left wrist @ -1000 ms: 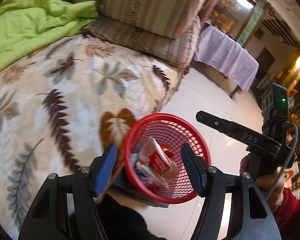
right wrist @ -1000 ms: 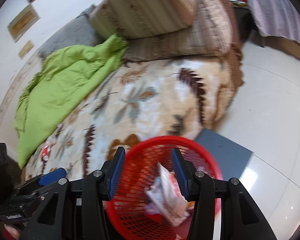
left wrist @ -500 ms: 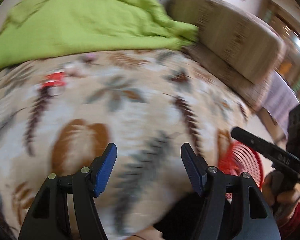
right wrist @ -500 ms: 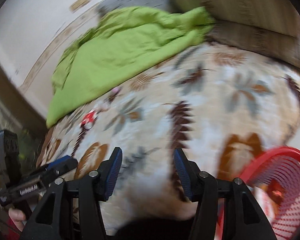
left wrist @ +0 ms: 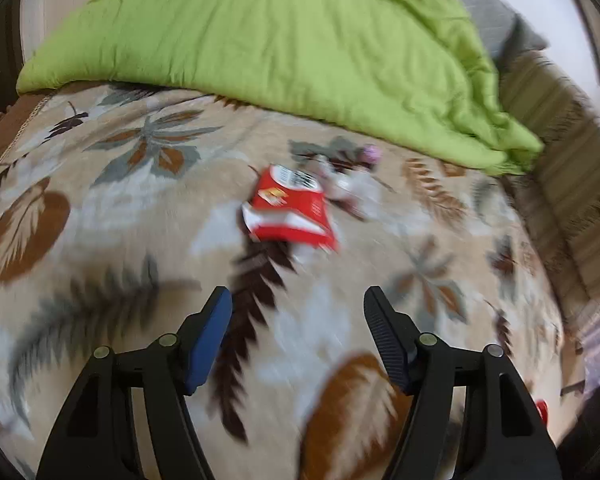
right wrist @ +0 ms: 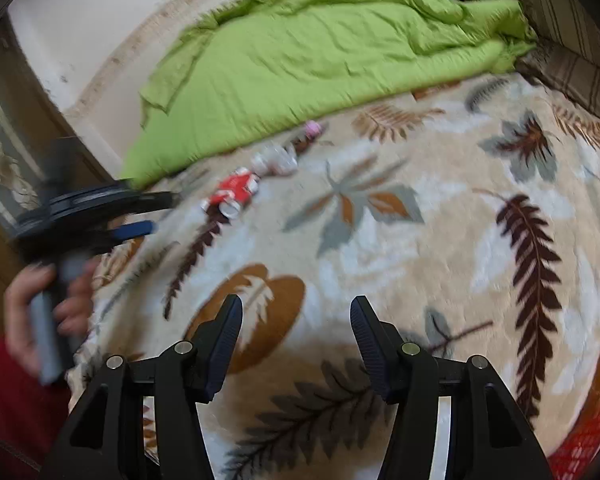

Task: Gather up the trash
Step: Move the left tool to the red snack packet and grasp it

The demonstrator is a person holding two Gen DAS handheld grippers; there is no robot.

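Note:
A crumpled red and white wrapper (left wrist: 290, 210) (right wrist: 234, 194) lies on the leaf-patterned blanket (left wrist: 100, 208) (right wrist: 419, 264). Just beyond it lie a clear crinkled wrapper (left wrist: 345, 182) (right wrist: 276, 158) and a small pink scrap (left wrist: 371, 153) (right wrist: 313, 128). My left gripper (left wrist: 298, 300) hovers open a short way before the red wrapper, nothing between its fingers. In the right wrist view the left gripper (right wrist: 140, 216) shows at the left edge, held by a hand in a red sleeve. My right gripper (right wrist: 296, 304) stands open and empty over the blanket. The red basket's rim (right wrist: 583, 440) shows at the lower right corner.
A bright green quilt (left wrist: 300, 40) (right wrist: 307, 52) is bunched along the far side of the bed, right behind the trash. Striped pillows (left wrist: 559, 128) (right wrist: 571, 20) lie at the right. A pale wall (right wrist: 100, 12) runs behind the bed.
Both grippers swung away from the red basket and across the bed toward the green quilt. The red wrapper now lies close ahead of the left gripper. Both stayed open.

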